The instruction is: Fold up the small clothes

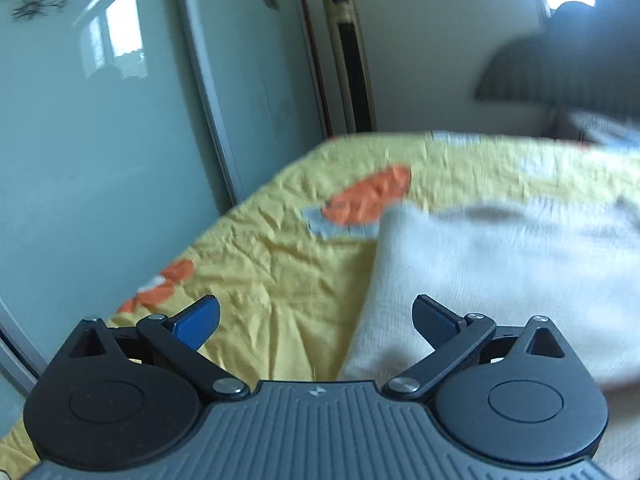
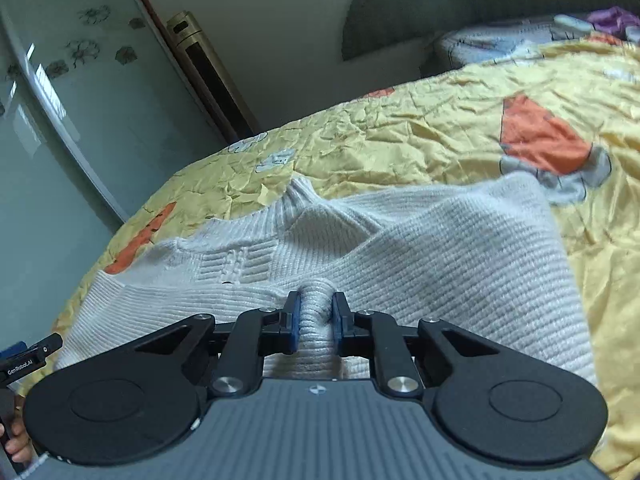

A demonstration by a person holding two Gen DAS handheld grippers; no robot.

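Bed cover (image 2: pixel 420 128): yellow and crinkled, printed with orange and grey shapes; it fills the middle of both views and runs to the far edge of the bed.
Wardrobe doors (image 1: pixel 100 120): pale green glossy panels with dark flower prints, standing on the left beyond the bed.
Tall unit (image 2: pixel 208 76): a gold-topped upright column with a dark front strip, against the far wall just right of the doors.
Headboard (image 2: pixel 400 12): a dark rounded shape at the far right, with bedding in grey and purple below it.
Sweater (image 2: pixel 440 248): white ribbed knit lying on the bed cover, its ribbed collar pointing to the far side; in the left wrist view it lies blurred on the right, near the gripper.
Right gripper (image 2: pixel 316 320): its blue-padded jaws are pressed in on a bunched fold of the sweater at its near edge.
Left gripper (image 1: pixel 316 320): jaws spread wide with nothing between them, low over the bed cover, the right finger (image 1: pixel 436 322) in front of the sweater's edge.
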